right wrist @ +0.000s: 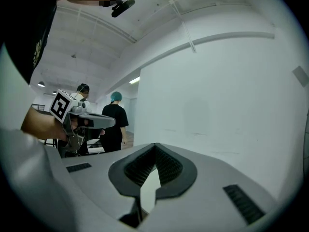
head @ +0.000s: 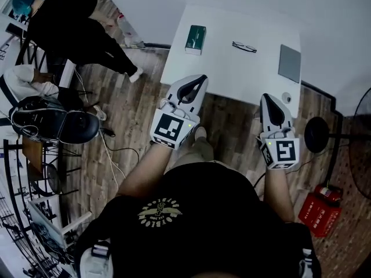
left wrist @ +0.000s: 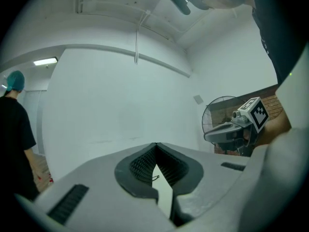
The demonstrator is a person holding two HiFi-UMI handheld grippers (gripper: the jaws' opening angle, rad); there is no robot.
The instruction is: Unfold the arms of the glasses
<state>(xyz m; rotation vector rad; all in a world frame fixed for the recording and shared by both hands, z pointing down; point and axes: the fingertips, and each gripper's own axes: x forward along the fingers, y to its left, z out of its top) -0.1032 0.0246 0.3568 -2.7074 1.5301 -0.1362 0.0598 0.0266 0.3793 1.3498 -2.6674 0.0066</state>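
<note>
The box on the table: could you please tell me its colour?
The box is dark green, seen best in the head view.

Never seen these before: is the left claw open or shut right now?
Shut. In the left gripper view the ribbed pads of the left claw meet at their tips, gripping nothing.

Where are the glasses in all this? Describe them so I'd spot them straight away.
Start at the white table ahead of the person. On it, the glasses lie between a green box on the left and a flat grey square on the right. They are the only thin, dark outline there; both neighbours are solid blocks of colour.
</note>
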